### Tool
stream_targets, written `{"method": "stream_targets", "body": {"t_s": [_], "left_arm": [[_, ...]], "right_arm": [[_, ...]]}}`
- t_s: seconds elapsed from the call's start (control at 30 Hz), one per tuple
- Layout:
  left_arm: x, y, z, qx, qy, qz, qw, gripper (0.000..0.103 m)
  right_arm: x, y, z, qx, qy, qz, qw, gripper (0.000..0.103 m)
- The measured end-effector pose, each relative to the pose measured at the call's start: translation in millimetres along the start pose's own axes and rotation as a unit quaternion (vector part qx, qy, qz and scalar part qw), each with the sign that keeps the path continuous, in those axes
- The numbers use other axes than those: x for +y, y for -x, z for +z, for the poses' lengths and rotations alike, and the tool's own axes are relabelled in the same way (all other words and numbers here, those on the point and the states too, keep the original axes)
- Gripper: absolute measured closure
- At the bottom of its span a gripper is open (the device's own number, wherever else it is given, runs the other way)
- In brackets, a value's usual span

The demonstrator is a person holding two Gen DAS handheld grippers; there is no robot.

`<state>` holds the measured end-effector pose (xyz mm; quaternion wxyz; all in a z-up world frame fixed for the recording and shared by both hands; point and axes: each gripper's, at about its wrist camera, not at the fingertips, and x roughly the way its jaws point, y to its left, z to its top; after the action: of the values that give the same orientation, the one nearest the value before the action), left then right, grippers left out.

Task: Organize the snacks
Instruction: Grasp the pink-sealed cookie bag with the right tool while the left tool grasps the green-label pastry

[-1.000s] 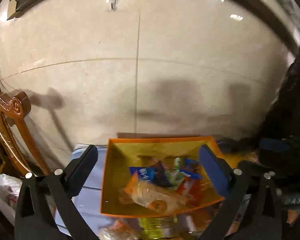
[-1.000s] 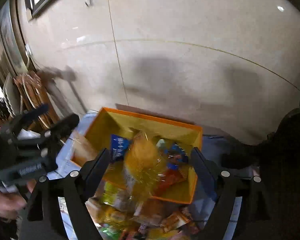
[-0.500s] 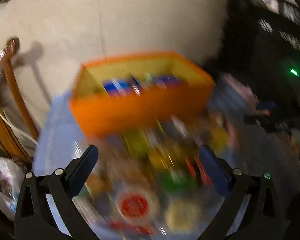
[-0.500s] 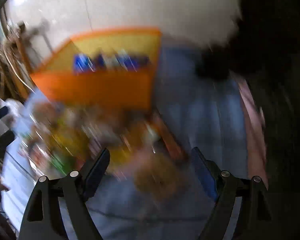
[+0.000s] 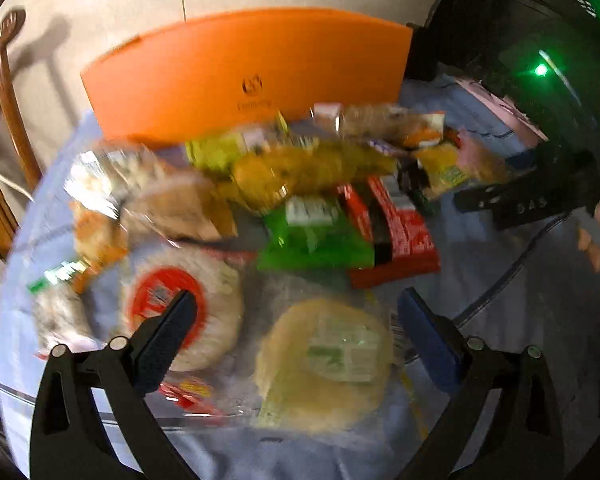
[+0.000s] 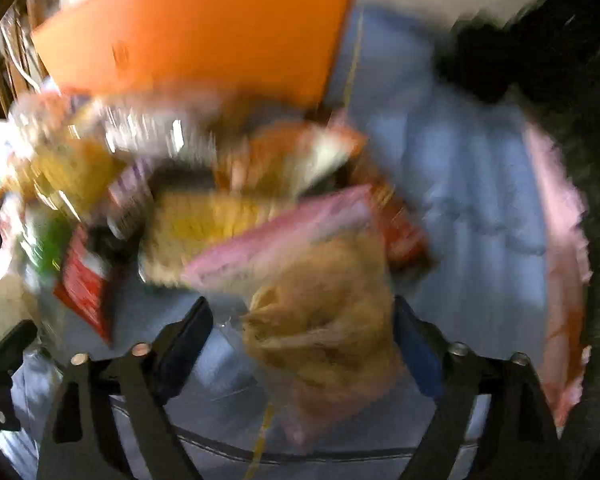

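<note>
Both lowered since a second ago, from above the orange box (image 5: 244, 76) down to the snack pile (image 5: 308, 200) in front of it; jaws on both just closing, still apart. Left gripper (image 5: 296, 320) low over a round pale-yellow wrapped cake (image 5: 324, 364), pads not pressing it, with a red-labelled round cake (image 5: 180, 308) behind the left finger. Right gripper (image 6: 302, 326) straddling a clear bag of golden pastry with a pink top (image 6: 324, 300); contact too blurred to tell. Farther on: green and red packets, blue tablecloth (image 5: 480, 240), then the wall.
</note>
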<state>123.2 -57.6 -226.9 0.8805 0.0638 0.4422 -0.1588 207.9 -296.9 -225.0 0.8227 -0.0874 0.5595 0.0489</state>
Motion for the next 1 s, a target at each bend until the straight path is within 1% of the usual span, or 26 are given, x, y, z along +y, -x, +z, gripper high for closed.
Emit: {"method": "stream_targets", "body": {"t_s": [0.03, 0.07, 0.1, 0.13, 0.17, 0.2, 0.23, 0.27, 0.33, 0.43, 0.47, 0.53, 0.6, 0.7, 0.73, 0.77, 0.8, 0.83, 0.87, 0.9, 0.97, 1.0], "left_arm": [[-1, 4, -1, -0.021, 0.000, 0.000, 0.9998, 0.061], [-2, 5, -1, -0.020, 0.002, 0.003, 0.9998, 0.065], [-1, 6, -1, -0.022, 0.015, 0.003, 0.9996, 0.069], [0, 7, 0, -0.020, 0.023, -0.006, 0.9995, 0.072], [1, 9, 0, -0.021, 0.024, -0.010, 0.9995, 0.074], [3, 12, 0, -0.026, 0.027, -0.009, 0.9993, 0.098], [8, 17, 2, -0.029, 0.041, -0.015, 0.9987, 0.103], [12, 23, 3, -0.031, 0.053, -0.019, 0.9979, 0.103], [24, 42, 8, -0.048, 0.082, -0.038, 0.9947, 0.103], [31, 64, 12, -0.066, 0.090, -0.052, 0.9923, 0.103], [35, 69, 14, -0.070, 0.093, -0.055, 0.9917, 0.103], [38, 76, 16, -0.070, 0.097, -0.065, 0.9907, 0.103], [31, 72, 16, -0.055, 0.086, -0.077, 0.9918, 0.103], [11, 69, 2, -0.040, 0.037, -0.072, 0.9959, 0.103], [4, 66, -4, -0.034, 0.019, -0.067, 0.9970, 0.085], [-4, 62, -11, -0.029, 0.000, -0.059, 0.9978, 0.063], [-11, 57, -17, -0.033, -0.018, -0.044, 0.9983, 0.015], [-16, 53, -22, -0.041, -0.029, -0.027, 0.9984, 0.005], [-19, 49, -25, -0.043, -0.036, -0.025, 0.9981, 0.004], [-22, 44, -26, -0.038, -0.043, -0.035, 0.9977, 0.004], [-29, 31, -29, -0.019, -0.067, -0.025, 0.9972, 0.005], [-26, 23, -30, -0.005, -0.065, -0.022, 0.9976, 0.016]], "right_arm": [[0, 3, 1, -0.003, -0.003, 0.010, 1.000, 0.059], [4, 10, 1, -0.012, 0.008, -0.005, 1.000, 0.068], [7, 16, -1, -0.017, 0.009, 0.001, 1.000, 0.068], [9, 26, -5, -0.028, 0.004, 0.011, 1.000, 0.069], [10, 34, -9, -0.035, -0.001, 0.016, 0.999, 0.069], [10, 40, -13, -0.038, -0.011, 0.026, 0.999, 0.069], [12, 48, -18, -0.043, -0.021, 0.037, 0.998, 0.069], [14, 62, -23, -0.055, -0.029, 0.049, 0.997, 0.069], [22, 87, -31, -0.074, -0.043, 0.073, 0.994, 0.069], [42, 119, -38, -0.100, -0.036, 0.107, 0.989, 0.069], [51, 128, -40, -0.107, -0.032, 0.120, 0.987, 0.069], [63, 140, -41, -0.114, -0.023, 0.133, 0.984, 0.069], [68, 147, -39, -0.116, -0.024, 0.138, 0.983, 0.069], [64, 153, -41, -0.117, -0.032, 0.137, 0.983, 0.069], [64, 155, -43, -0.115, -0.036, 0.138, 0.983, 0.069], [64, 152, -43, -0.112, -0.039, 0.138, 0.983, 0.068], [61, 145, -42, -0.108, -0.039, 0.137, 0.984, 0.069], [62, 144, -45, -0.104, -0.038, 0.136, 0.984, 0.069], [61, 137, -46, -0.102, -0.038, 0.135, 0.985, 0.069], [61, 130, -48, -0.099, -0.038, 0.135, 0.985, 0.069], [62, 127, -52, -0.093, -0.038, 0.135, 0.986, 0.069], [64, 126, -53, -0.091, -0.037, 0.135, 0.986, 0.068]]}}
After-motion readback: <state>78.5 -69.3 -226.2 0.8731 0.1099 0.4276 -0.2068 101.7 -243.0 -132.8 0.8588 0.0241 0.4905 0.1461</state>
